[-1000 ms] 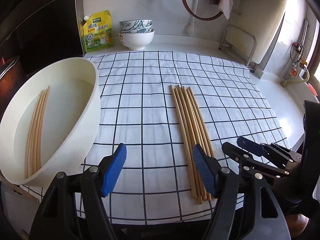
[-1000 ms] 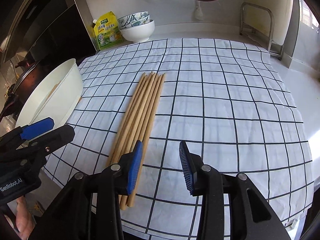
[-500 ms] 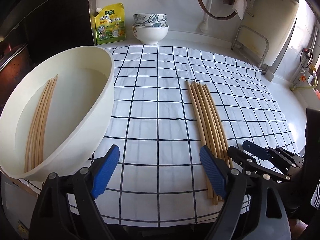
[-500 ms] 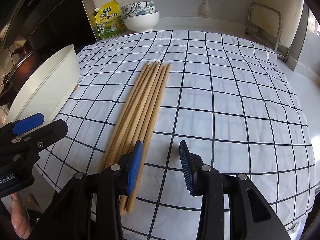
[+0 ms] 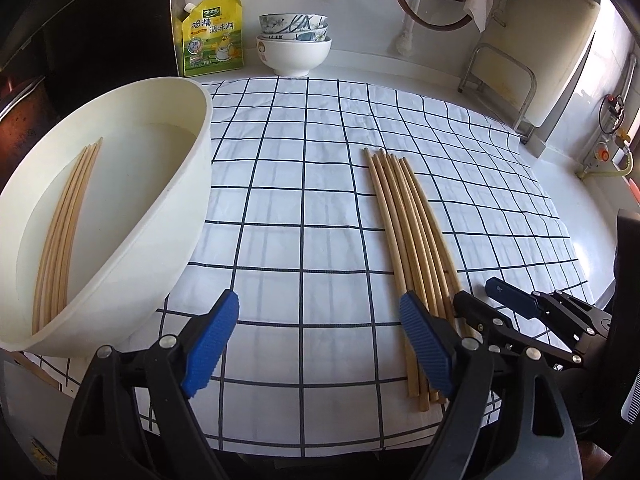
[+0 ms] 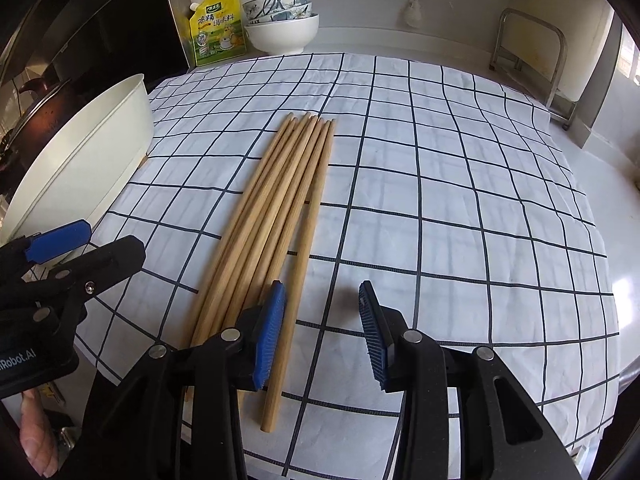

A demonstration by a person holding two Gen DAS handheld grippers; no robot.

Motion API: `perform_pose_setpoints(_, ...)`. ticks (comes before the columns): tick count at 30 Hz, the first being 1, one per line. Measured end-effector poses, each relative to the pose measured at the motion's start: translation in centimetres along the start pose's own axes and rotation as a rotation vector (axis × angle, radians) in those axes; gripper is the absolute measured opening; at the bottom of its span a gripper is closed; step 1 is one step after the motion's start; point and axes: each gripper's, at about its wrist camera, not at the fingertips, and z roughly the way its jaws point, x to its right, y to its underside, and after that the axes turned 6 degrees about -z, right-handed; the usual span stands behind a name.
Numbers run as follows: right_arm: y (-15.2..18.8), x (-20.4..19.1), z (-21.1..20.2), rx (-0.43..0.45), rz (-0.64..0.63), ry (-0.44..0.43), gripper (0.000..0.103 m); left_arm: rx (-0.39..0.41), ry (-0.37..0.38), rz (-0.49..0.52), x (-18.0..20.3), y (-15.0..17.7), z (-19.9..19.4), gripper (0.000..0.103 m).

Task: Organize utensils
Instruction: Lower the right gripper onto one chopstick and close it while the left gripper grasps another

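A: Where are your chopsticks?

B: One bundle of chopsticks [image 6: 276, 216] lies on the checked cloth [image 6: 460, 184], near edge. A second set [image 5: 64, 232] rests inside the white basin [image 5: 188, 184] at your left.

A: Gripper states?

B: Your left gripper [image 5: 320, 344] has just been opening; it stands released, nothing between the pads. Your right gripper [image 6: 322, 334] is partly open over the cloth, empty, with the rightmost stick just beside its left pad.
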Motion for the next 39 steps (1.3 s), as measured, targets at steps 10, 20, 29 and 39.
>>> perform_pose_setpoints(10,1.2,3.2,-0.8,0.010,0.054,0.057,0.037,-0.035,0.000,0.022,1.6,0.4,1.7,0.081)
perform_pose_setpoints(20,1.2,3.6,-1.7,0.050,0.059,0.032,0.039,-0.057,-0.037,0.055,2.6,0.3,3.6,0.081)
perform_pose_setpoints(29,1.2,3.6,-1.4,0.047,0.060,0.022,0.039,-0.061,-0.092,0.086,2.5,0.7,4.1,0.084)
perform_pose_setpoints(39,0.8,3.8,-0.8,0.040,0.071,0.025,0.041,-0.070,-0.122,0.052,0.8,0.1,3.9,0.086)
